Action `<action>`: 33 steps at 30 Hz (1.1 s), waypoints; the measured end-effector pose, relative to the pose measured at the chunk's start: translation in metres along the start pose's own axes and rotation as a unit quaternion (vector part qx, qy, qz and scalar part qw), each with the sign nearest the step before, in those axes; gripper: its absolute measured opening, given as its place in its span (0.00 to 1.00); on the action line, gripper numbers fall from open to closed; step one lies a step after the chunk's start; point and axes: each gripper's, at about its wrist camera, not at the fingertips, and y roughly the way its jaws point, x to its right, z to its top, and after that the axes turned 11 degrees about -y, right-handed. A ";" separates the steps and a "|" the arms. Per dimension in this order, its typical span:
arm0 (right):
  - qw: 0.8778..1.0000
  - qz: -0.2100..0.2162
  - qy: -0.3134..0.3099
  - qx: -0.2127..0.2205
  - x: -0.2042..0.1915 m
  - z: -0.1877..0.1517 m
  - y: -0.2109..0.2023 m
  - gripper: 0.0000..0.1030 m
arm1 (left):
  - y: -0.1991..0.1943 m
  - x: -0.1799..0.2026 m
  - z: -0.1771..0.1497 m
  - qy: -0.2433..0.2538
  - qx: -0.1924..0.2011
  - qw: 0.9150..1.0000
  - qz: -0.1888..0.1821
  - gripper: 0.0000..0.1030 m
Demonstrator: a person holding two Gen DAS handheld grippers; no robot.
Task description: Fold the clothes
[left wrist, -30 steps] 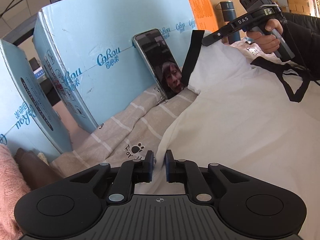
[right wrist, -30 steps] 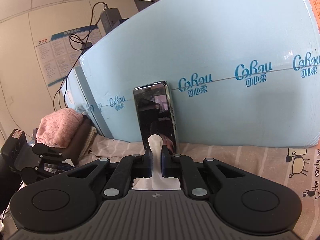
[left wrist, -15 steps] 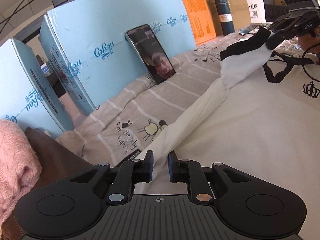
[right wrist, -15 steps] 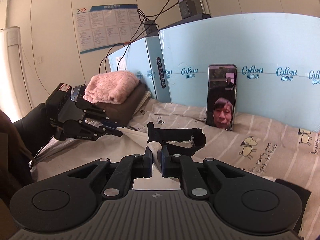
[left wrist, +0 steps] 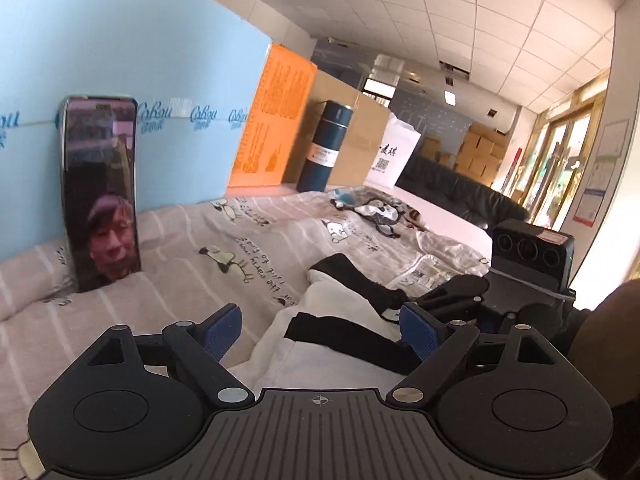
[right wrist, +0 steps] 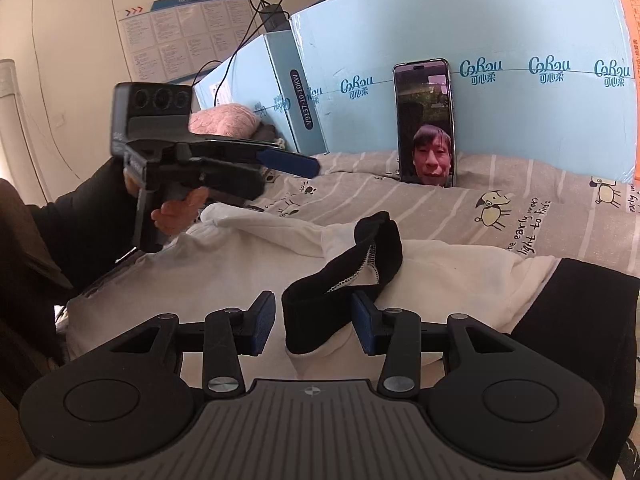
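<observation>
left tongs [left wrist: 320,330]: blue ribbed pads spread wide apart, holding nothing; they hang just above the garment, one pad over the sheet's side, the other over the black band.
right tongs [right wrist: 314,318]: pads parted, gripping nothing; the black cuff lies loose in the gap between them, whether it brushes a pad i cannot tell.
garment: a cream-white soft knit top with black ribbed trim [right wrist: 248,264], lying rumpled and partly folded on the bed, directly under both tongs.
cuff: black ribbed sleeve end with white stitching inside [right wrist: 360,256], curled upward in a floppy loop.
hem band: wide black strip [left wrist: 344,338] crossing the cream cloth.
bed cover: grey cotton sheet with pale stripes and small cartoon birds and lettering [left wrist: 224,256], softly wrinkled.
phone: slim black glossy smartphone [right wrist: 425,122], upright, leaning on the panel, a face on its screen.
backdrop: smooth light-blue foam boards with printed logos [right wrist: 500,32].
flask: tall dark-blue cylinder with a label [left wrist: 326,148], standing beside an orange printed board [left wrist: 272,120] and brown cardboard.
bag: white paper carrier with print [left wrist: 394,154].
folded pile: fuzzy pink knit on top of darker cloth [right wrist: 224,122], behind the left device.
</observation>
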 end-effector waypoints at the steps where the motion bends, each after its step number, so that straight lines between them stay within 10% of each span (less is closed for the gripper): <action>1: 1.000 0.003 0.001 0.005 0.000 0.000 -0.001 0.39 | 0.008 -0.005 0.000 -0.010 -0.005 1.000 -0.003 0.86; 7: 0.997 0.078 0.007 0.015 -0.001 0.000 -0.006 0.41 | 0.030 -0.023 -0.007 -0.069 -0.035 0.996 -0.037 0.89; 13: 0.995 0.104 -0.014 0.001 -0.012 0.000 -0.007 0.44 | 0.018 -0.001 -0.023 -0.016 -0.082 0.993 -0.082 0.89; 19: 0.995 0.096 0.003 0.029 -0.003 0.002 -0.016 0.50 | -0.010 0.026 -0.061 0.023 -0.113 0.993 -0.030 0.92; 24: 0.995 0.069 0.046 0.056 0.012 0.004 -0.026 0.54 | -0.047 0.038 -0.080 0.011 -0.053 0.998 0.014 0.93; 29: 0.997 0.061 0.044 0.031 0.012 0.004 -0.017 0.56 | -0.096 0.050 -0.089 0.012 0.052 0.986 0.157 0.94; 33: 0.997 0.068 0.029 0.025 0.005 0.002 -0.014 0.66 | -0.127 0.041 -0.095 -0.043 0.146 0.937 0.315 0.95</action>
